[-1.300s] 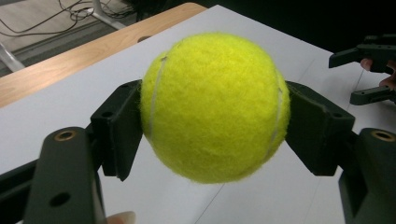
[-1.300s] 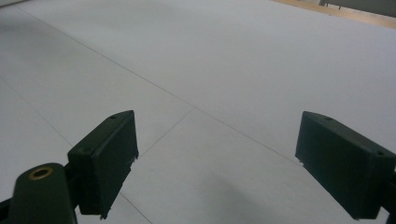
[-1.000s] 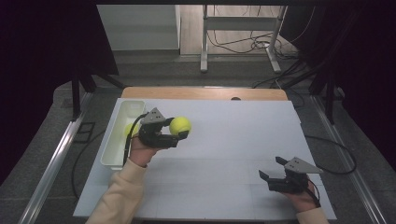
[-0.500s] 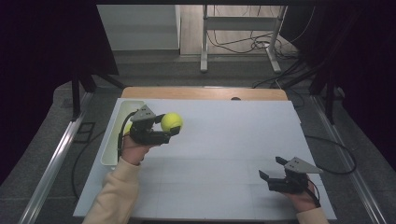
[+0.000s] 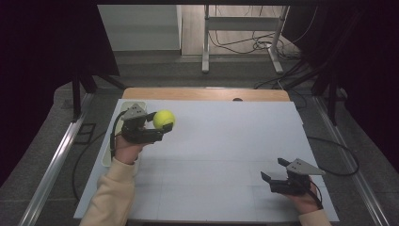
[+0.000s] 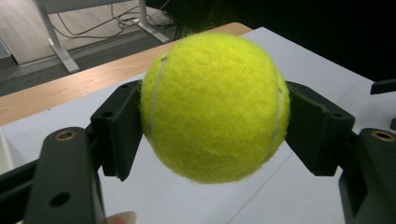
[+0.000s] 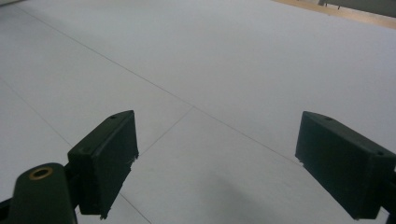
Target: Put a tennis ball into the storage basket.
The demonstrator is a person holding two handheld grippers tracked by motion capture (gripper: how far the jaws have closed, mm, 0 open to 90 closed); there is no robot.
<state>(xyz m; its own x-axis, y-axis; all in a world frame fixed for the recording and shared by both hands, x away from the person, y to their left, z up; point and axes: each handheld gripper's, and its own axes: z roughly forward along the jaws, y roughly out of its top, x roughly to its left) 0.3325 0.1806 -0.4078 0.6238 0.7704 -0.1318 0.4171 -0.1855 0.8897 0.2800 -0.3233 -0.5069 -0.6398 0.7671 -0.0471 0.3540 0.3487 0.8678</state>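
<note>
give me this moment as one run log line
left gripper: shut on tennis ball, held above white table | white tray: at left edge | right gripper: open, nothing between jaws, near right corner

A rectangular table with a pale grey-white top (image 5: 221,155) carried the scene, a strip of light wood (image 5: 207,93) showing along its far edge. A long white plastic tray (image 5: 106,157) lay along its left edge.

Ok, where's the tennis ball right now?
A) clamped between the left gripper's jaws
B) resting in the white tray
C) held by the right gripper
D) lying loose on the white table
A: the left gripper view shows the tennis ball pressed between both jaws of the left gripper, up off the table; the right gripper stands open with nothing between its jaws.
</note>
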